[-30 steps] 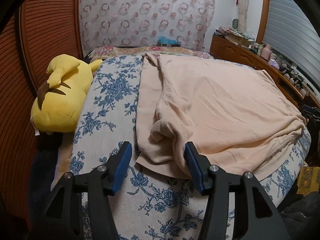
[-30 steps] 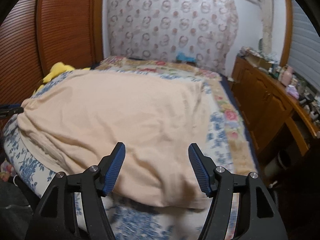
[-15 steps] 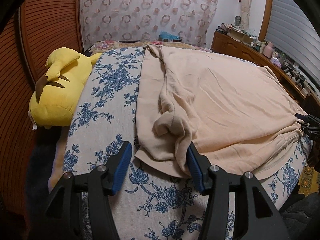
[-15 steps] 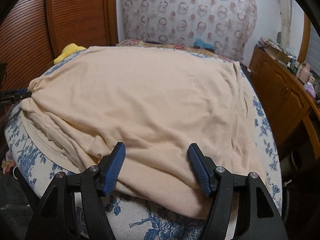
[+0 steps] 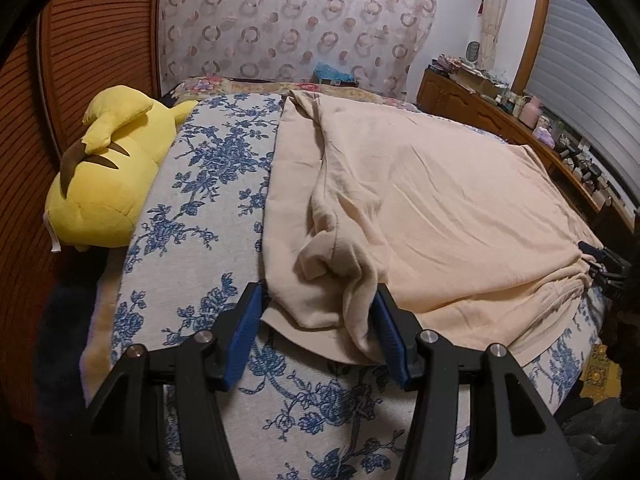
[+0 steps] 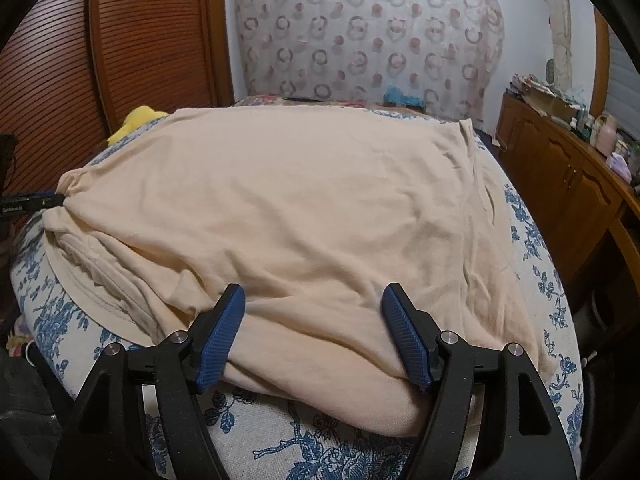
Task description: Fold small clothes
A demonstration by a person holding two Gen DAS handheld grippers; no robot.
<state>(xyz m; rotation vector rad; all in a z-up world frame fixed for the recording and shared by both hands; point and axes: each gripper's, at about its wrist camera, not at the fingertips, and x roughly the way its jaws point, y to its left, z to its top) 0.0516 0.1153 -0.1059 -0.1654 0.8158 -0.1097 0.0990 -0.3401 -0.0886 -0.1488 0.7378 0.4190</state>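
On bed point(image 5: 192, 216), both grippers point(image 5: 318, 334) point(image 6: 314, 334) straddle peach garment point(image 6: 300, 200); hem underneath hidden.

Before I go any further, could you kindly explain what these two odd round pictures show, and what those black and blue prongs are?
Each picture comes from a fisheye camera on a hand-held gripper, looking out along its two blue-padded fingers. No robot arm is involved; a person holds one in each hand. The left gripper and the right gripper are both open, each straddling a near edge of the large peach cotton garment without pinching it. The garment lies spread on the bed's blue floral cover. A yellow plush toy rests at the bed's left side. Nothing is held at present.
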